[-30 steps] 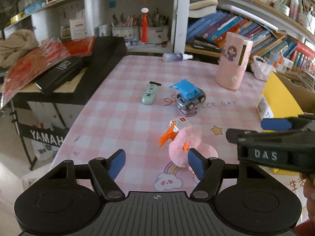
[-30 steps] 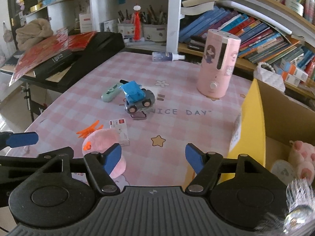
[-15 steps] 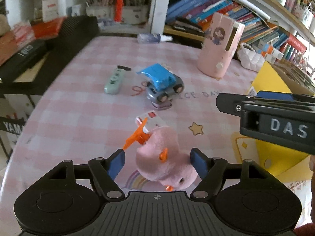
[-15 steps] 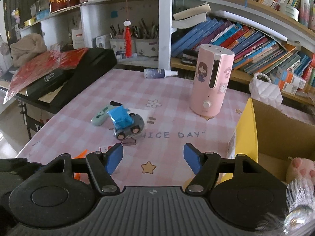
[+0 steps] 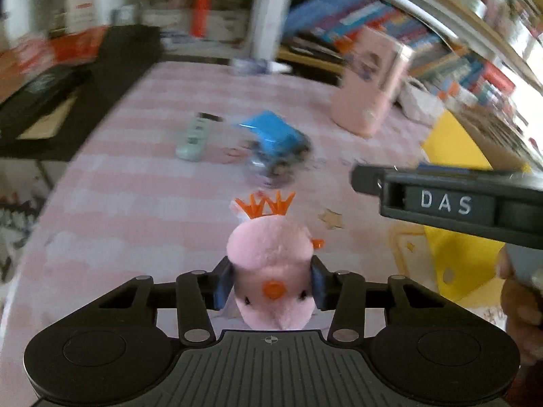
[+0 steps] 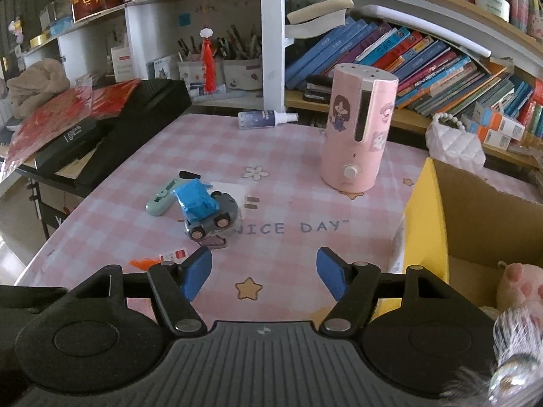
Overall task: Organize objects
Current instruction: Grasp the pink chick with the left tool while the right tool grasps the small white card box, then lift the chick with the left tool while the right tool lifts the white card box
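My left gripper (image 5: 269, 286) is shut on a pink plush bird (image 5: 269, 264) with orange feet, held between the blue pads. My right gripper (image 6: 264, 276) is open and empty above the pink checked table (image 6: 288, 156); it also shows in the left wrist view (image 5: 441, 200) at the right. A blue and grey toy car (image 6: 207, 212) (image 5: 276, 146) and a mint green remote (image 6: 163, 200) (image 5: 193, 137) lie mid-table. A yellow cardboard box (image 6: 424, 224) at the right holds a pink plush toy (image 6: 519, 285).
A tall pink humidifier (image 6: 356, 129) stands at the back right. A spray bottle (image 6: 264, 118) lies at the table's far edge. A black keyboard case (image 6: 101, 135) with red paper sits at the left. Bookshelves (image 6: 407, 61) run behind. A white quilted bag (image 6: 454, 146) sits behind the box.
My left gripper has closed on the pink plush bird and swung with it; the view is blurred by motion. My right gripper has drawn back and stays open.
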